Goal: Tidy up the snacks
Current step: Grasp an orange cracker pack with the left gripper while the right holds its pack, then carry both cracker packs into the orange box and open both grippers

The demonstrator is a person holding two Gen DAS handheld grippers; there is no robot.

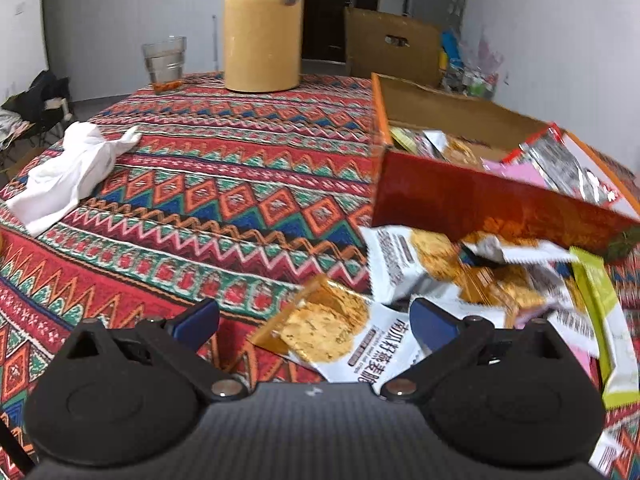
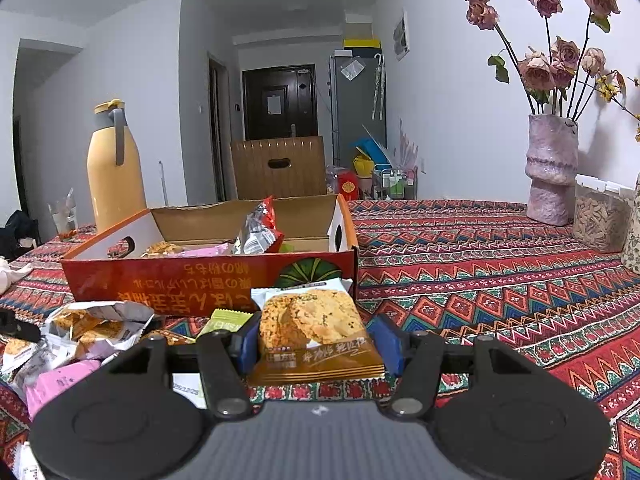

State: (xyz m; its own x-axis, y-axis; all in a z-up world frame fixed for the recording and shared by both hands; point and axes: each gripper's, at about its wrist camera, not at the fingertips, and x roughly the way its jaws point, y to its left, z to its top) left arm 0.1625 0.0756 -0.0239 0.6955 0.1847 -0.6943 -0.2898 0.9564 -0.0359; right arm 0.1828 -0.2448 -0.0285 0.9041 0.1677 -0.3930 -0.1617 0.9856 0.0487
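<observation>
Holding an oat-cookie packet [image 2: 316, 332] between its jaws, the right gripper [image 2: 318, 338] faces the partly filled orange box [image 2: 208, 276] at twelve o'clock, while the left gripper [image 1: 316, 320], jaws wide, hangs over loose snack packets [image 1: 404, 264] on the bench [image 1: 200, 200].

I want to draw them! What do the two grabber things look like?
Both look alike. Each hand-held gripper, left and right, has a black body, two round black discs, silver screws, black link bars and blue fingertip pads. No cables or sleeves show.
</observation>
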